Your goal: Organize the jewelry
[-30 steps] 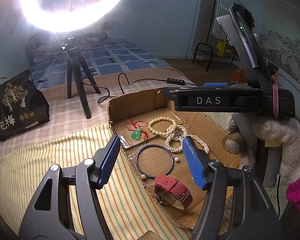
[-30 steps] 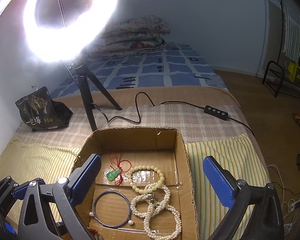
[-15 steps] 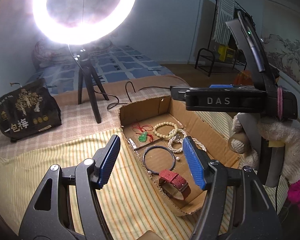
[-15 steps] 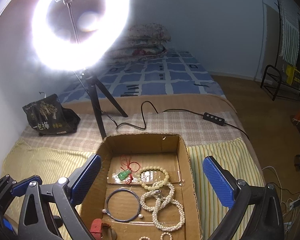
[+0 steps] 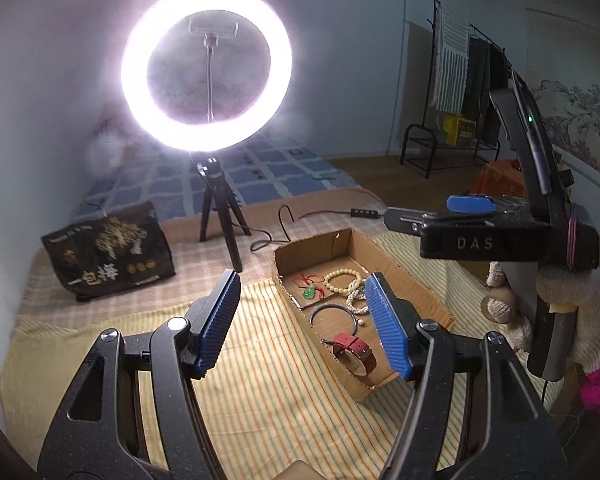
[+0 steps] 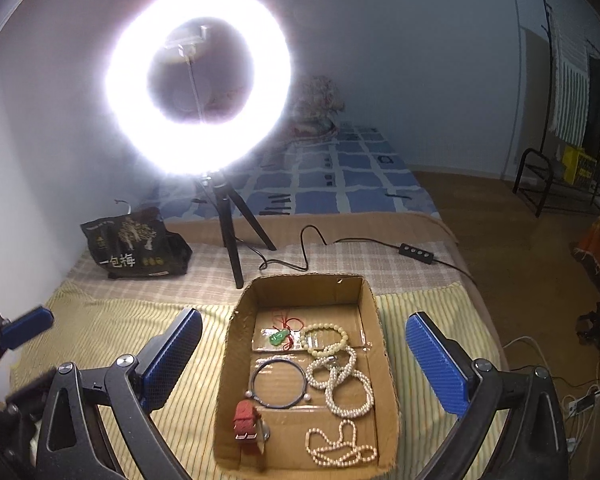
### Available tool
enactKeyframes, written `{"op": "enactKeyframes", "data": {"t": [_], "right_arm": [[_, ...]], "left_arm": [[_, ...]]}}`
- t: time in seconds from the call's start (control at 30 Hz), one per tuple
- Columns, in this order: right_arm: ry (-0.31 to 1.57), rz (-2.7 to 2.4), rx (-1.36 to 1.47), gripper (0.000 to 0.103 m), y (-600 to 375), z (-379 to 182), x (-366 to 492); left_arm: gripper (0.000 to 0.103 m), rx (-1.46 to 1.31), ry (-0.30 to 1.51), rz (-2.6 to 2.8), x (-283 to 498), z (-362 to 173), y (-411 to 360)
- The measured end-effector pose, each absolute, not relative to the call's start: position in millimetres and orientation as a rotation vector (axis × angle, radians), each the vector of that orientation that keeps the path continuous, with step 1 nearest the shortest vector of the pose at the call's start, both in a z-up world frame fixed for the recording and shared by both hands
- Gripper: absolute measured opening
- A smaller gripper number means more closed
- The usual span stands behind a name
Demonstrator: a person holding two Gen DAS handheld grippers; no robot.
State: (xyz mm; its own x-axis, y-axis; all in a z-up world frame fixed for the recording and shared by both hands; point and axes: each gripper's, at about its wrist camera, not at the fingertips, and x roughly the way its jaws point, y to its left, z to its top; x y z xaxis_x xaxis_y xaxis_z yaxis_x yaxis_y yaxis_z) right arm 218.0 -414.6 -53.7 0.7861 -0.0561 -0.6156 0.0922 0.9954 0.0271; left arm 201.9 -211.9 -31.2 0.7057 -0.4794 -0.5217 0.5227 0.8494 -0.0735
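As both hand-held grippers have been drawn up and back, the cardboard box point(image 6: 236, 364) on the bed is seen whole.

Below and ahead of the right hand-held gripper point(image 6: 304, 364), the red watch point(image 6: 247, 424), dark bangle point(image 6: 278, 384), jade pendant point(image 6: 278, 337) and pearl strands point(image 6: 342, 388) are left lying in the box; sorting is judged not yet begun. Both it and the left hand-held gripper point(image 5: 304, 320) are held tilted downward, jaws wide apart, nothing gripped.

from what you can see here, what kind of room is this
Most likely a bedroom doubling as a filming spot: the work surface is a bed with folded quilts at its far end, a clothes rack stands by the wall, and a ring light on a tripod lights the cardboard box.
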Motion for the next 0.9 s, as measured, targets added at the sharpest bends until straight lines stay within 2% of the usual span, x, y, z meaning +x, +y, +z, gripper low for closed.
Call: {"op": "enactKeyframes", "data": {"t": [0.07,0.17,0.53,0.67,0.9], "right_arm": [[0.654,-0.097,0.036,0.103,-409,-46,207],[0.643,-0.123,0.008,0.103,-398,-34,187],[0.546,-0.235,-0.077,0.103,-360,3,110],[0.518,-0.232,-0.075,0.103,-348,13,84],[0.481,-0.241,-0.081,0.103,-333,23,48]], "left_arm": [[0.067,0.084,0.54,-0.555,189,-20,-205],[0.077,0.072,0.52,-0.551,173,-6,-194],[0.083,0.058,0.475,-0.523,118,26,-165],[0.092,0.046,0.459,-0.511,99,34,-157],[0.093,0.037,0.441,-0.503,74,36,-156]]}}
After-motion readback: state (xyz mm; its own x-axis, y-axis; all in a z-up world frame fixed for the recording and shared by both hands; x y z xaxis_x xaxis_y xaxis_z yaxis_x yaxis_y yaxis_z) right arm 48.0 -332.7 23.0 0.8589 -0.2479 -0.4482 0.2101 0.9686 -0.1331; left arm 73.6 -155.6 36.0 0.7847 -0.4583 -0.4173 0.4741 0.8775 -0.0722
